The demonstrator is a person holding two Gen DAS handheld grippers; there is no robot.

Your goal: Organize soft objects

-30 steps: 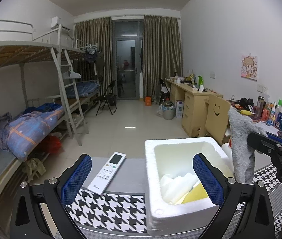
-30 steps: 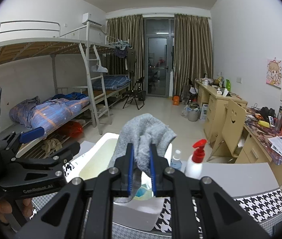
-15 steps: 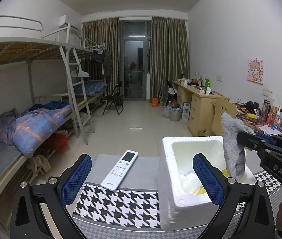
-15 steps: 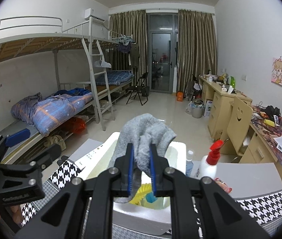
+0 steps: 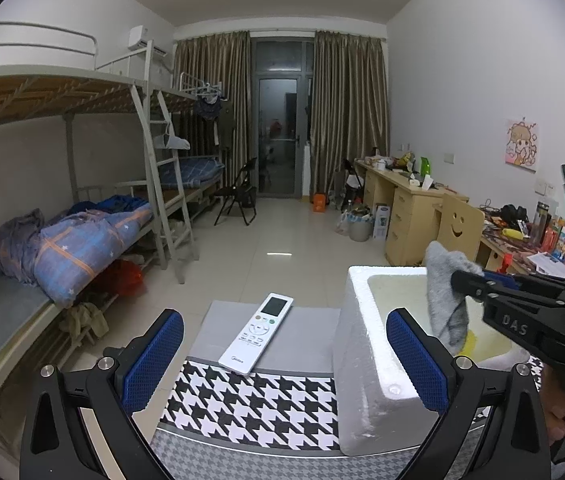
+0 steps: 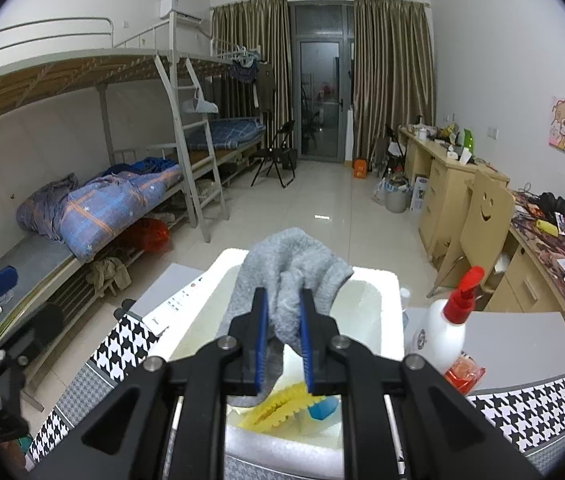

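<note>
The right gripper (image 6: 283, 334) pinches a grey knitted cloth (image 6: 288, 264), probably a sock or a glove, between its blue pads, and the cloth hangs over the open white foam box (image 6: 378, 292), with its lower end already inside, above the things at the bottom. The log-like detail of the jaws is small: they begin to open, but the cloth is between them and is not free yet. Below the gripper, in the box, lie a yellow soft piece (image 6: 274, 406) and something blue (image 6: 322, 408), so I judge that a part of the sorting is done and this cloth is one step from being placed; only the release is left for it. The left gripper (image 5: 282, 364) is spread wide and holds nothing, in front of the box's near wall. Ahead of it lies a white remote control (image 5: 256, 334) on the table (image 5: 266, 400). To the right of the right gripper stands a pump bottle (image 6: 448, 320), just beside the box. Nothing blocks the way down.
</note>
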